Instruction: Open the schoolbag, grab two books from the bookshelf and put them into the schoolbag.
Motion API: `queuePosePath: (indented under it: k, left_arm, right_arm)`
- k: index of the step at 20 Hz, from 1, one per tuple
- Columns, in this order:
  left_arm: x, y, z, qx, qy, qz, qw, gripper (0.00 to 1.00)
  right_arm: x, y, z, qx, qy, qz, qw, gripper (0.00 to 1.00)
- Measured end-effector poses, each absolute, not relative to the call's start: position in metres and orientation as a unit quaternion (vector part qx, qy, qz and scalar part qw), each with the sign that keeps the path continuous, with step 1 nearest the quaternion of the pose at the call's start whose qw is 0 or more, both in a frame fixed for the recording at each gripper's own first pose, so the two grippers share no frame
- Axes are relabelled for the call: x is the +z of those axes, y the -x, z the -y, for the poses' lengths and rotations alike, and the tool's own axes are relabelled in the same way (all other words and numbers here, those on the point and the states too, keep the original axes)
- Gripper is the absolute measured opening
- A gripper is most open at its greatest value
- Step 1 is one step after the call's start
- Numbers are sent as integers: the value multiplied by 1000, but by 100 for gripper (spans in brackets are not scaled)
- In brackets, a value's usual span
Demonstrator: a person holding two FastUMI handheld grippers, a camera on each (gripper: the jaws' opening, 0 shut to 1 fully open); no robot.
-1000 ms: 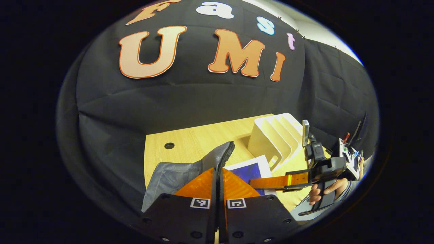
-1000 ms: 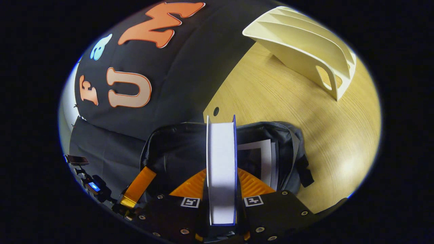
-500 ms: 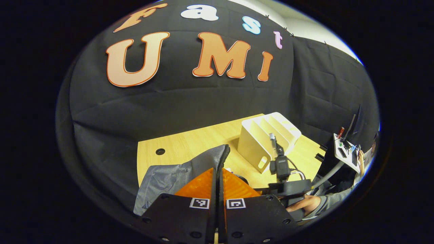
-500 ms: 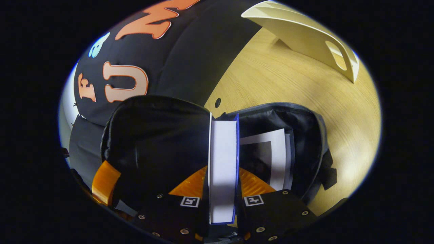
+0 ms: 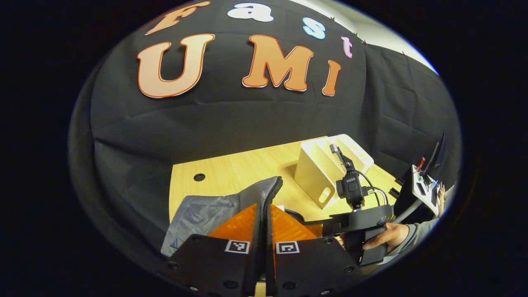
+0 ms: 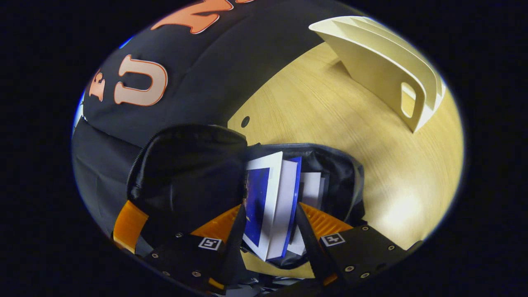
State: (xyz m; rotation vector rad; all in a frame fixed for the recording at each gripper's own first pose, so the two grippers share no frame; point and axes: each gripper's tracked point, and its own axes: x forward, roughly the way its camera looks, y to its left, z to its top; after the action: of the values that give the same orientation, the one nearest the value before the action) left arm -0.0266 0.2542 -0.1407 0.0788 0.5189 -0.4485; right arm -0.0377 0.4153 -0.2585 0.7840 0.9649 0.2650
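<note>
since a moment ago the right gripper [image 6: 270, 231] has let its jaws spread apart, and the blue book [image 6: 272, 206] that was clamped upright between them now leans free in the gap, tilted toward the left finger and not pinched from both sides. that book stands on its lower edge inside the mouth of the schoolbag [image 6: 194, 165], its long axis running straight ahead of the gripper into the bag, with the other book [image 6: 311, 187] already sitting behind it against the far wall of the opening. so the thing the move turns on lies directly between and just beyond the right gripper's fingers, and the right hand is plainly the nearer one. over on the other side the left gripper [image 5: 264, 243] has its fingers closed narrow on the raised edge of the bag's flap [image 5: 264, 194], holding the opening up and wide. the bag sits near the front left corner of the wooden table [image 6: 330, 111], while the white bookshelf [image 6: 383, 74] stands well apart toward the far right edge, its slots looking empty. to my eye both books are in and what remains is for the right gripper to back straight out along that same axis without dragging the leaning book along
</note>
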Motion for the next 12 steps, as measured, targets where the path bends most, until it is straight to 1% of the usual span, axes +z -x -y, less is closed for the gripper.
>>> queuePosePath:
  k: [1,3,4,5,6,7,8,9,10,12]
  left_arm:
    - [-142,30,-250,-217,-38,-254,942,14]
    - [-145,37,-240,-208,-36,-253,944,18]
    - [-145,39,-236,-202,-33,-256,945,18]
    - [-144,39,-229,-199,-26,-254,946,20]
    - [-143,41,-224,-193,-21,-255,947,22]
    - [-145,43,-219,-189,-17,-256,948,23]
    - [-144,43,-213,-184,-15,-256,949,24]
    - [-143,43,-205,-181,-11,-255,950,26]
    - [-141,44,-197,-178,-5,-252,951,30]
    - [-134,44,-177,-176,6,-242,954,52]
  right_arm:
    - [-254,39,-404,123,-365,-448,807,75]
    - [-249,40,-378,117,-342,-446,819,76]
    - [-245,40,-364,119,-325,-440,829,77]
    - [-243,42,-351,120,-307,-437,837,80]
    - [-237,41,-339,123,-294,-430,845,81]
    - [-232,40,-327,122,-284,-423,852,70]
    - [-224,37,-316,123,-282,-415,856,83]
    - [-215,33,-304,121,-280,-406,861,84]
    - [-206,30,-293,121,-276,-395,868,84]
    - [-190,26,-266,119,-258,-372,884,89]
